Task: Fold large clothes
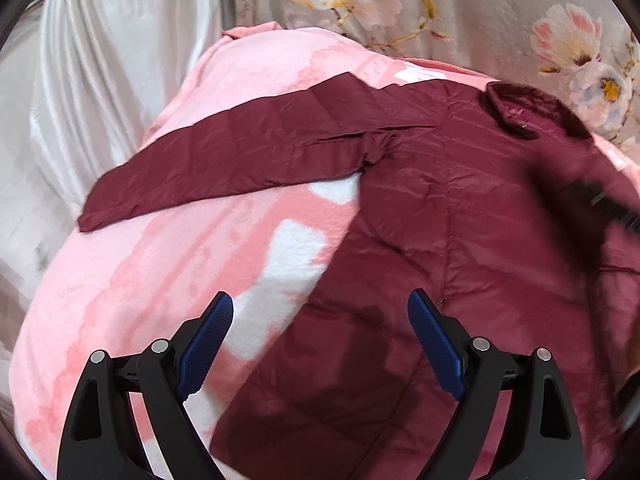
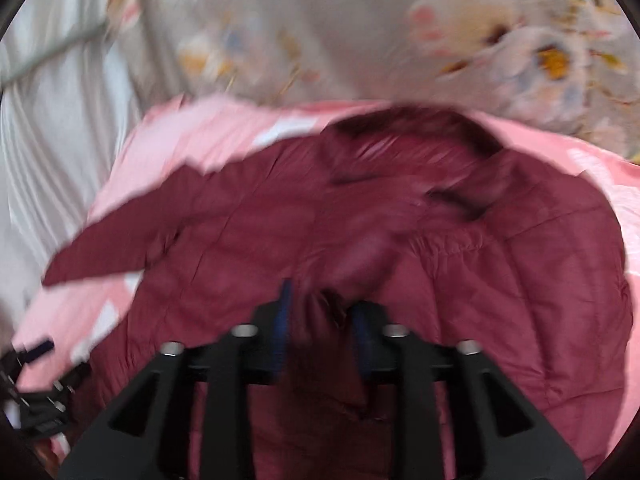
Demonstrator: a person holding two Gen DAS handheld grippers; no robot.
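Note:
A dark red quilted jacket (image 1: 460, 208) lies flat on a pink blanket (image 1: 140, 300), collar (image 1: 528, 112) to the far side and one sleeve (image 1: 224, 160) stretched out to the left. My left gripper (image 1: 320, 300) hovers open above the jacket's near left edge, with nothing between its blue pads (image 1: 208, 344). In the blurred right wrist view, my right gripper (image 2: 320, 320) is over the jacket's middle (image 2: 500, 280) with a bunched fold of the other sleeve (image 2: 360, 256) filling the gap between its pads. It shows as a dark smear (image 1: 592, 200) in the left wrist view.
The pink blanket covers a bed with a grey floral sheet (image 1: 480, 12) beyond the collar. A white satin cloth (image 1: 100, 80) hangs at the left. The left gripper (image 2: 36, 380) shows at the lower left of the right wrist view.

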